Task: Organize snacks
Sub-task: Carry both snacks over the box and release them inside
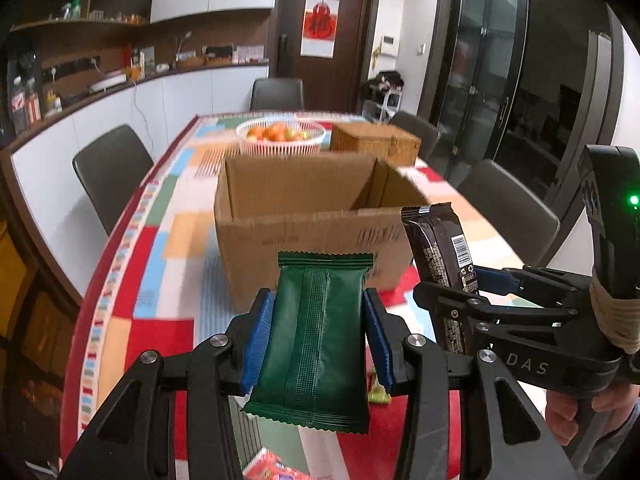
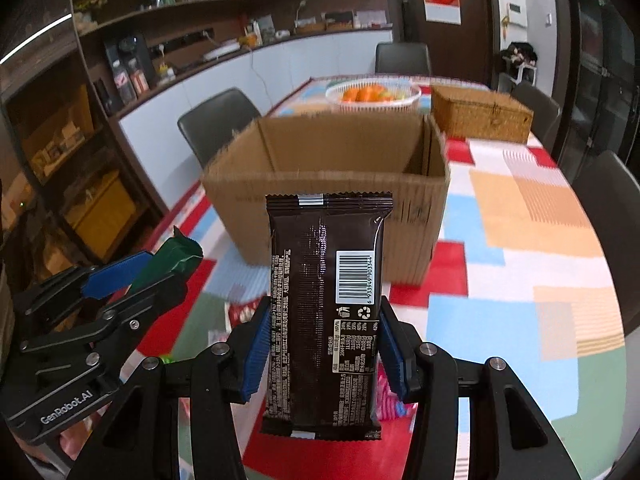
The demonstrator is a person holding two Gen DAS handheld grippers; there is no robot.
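Note:
My left gripper (image 1: 318,332) is shut on a green snack packet (image 1: 316,336), held above the table short of an open cardboard box (image 1: 304,216). My right gripper (image 2: 322,344) is shut on a dark brown snack packet (image 2: 324,312) with a barcode, also held in front of the box (image 2: 328,184). In the left wrist view the right gripper (image 1: 464,284) with the brown packet (image 1: 440,248) is at the right. In the right wrist view the left gripper (image 2: 136,276) with the green packet (image 2: 172,258) is at the left. The inside of the box is hidden.
Loose snack packets (image 2: 240,312) lie on the colourful tablecloth (image 2: 520,240) under the grippers. Behind the box stand a white basket of oranges (image 1: 280,136) and a wicker box (image 1: 376,142). Dark chairs (image 1: 108,168) surround the table.

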